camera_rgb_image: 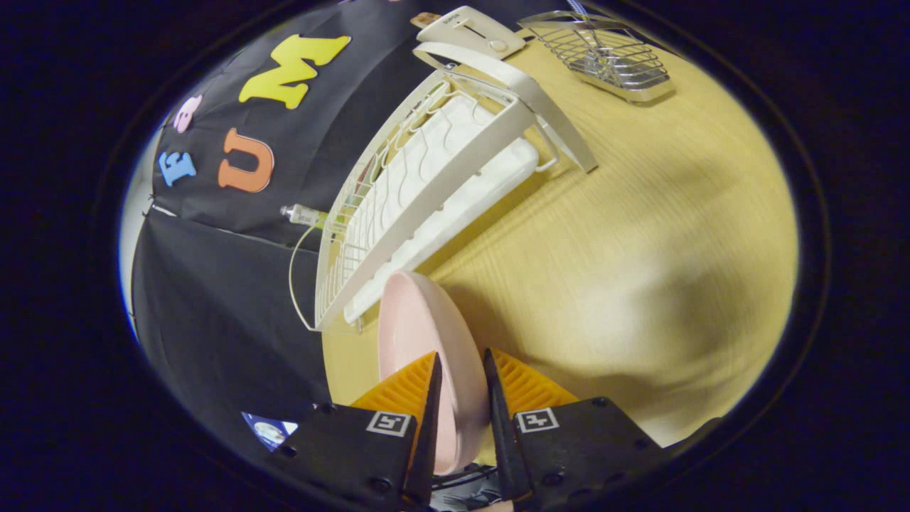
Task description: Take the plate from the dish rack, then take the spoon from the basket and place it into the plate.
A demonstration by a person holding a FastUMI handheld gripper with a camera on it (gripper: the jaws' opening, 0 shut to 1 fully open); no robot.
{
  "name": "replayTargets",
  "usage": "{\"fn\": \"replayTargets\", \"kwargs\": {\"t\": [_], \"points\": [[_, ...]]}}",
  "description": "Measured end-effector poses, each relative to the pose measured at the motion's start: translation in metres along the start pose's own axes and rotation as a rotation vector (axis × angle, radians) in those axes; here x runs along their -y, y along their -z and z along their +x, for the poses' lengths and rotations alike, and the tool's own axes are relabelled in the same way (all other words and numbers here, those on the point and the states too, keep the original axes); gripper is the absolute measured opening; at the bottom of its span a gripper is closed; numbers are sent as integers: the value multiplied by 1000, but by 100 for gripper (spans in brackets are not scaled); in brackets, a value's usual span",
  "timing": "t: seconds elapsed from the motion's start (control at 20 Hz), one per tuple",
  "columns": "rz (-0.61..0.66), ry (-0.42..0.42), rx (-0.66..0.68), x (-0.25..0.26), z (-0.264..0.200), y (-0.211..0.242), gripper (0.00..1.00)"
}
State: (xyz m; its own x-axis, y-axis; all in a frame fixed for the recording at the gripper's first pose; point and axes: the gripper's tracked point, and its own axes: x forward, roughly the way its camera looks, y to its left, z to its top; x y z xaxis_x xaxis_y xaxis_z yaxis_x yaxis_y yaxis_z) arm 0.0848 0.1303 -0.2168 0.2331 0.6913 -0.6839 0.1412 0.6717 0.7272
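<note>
the pink plate [419, 334], seemingly stiff, smooth and slippery, is being gripped edge-on at its rim between the gripper [462, 370] fingers.

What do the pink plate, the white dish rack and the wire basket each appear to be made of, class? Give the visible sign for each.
Plate, held between the gripper fingers: probably plastic or melamine, with a smooth matte pink surface and soft rim. Dish rack: likely white-coated wire over a moulded plastic tray, given its thin rods and ribbed base. Basket: bare metal wire, shiny and silvery.
</note>
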Motion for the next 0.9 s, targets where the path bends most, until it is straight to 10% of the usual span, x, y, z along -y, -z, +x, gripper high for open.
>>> {"fn": "replayTargets", "kwargs": {"t": [0.3,0.7,0.9], "points": [[-101,11,89,-2,-28,-14,50],[-388,116,307,17,-101,-15,99],[-507,221,491,40,-143,-31,100]]}}
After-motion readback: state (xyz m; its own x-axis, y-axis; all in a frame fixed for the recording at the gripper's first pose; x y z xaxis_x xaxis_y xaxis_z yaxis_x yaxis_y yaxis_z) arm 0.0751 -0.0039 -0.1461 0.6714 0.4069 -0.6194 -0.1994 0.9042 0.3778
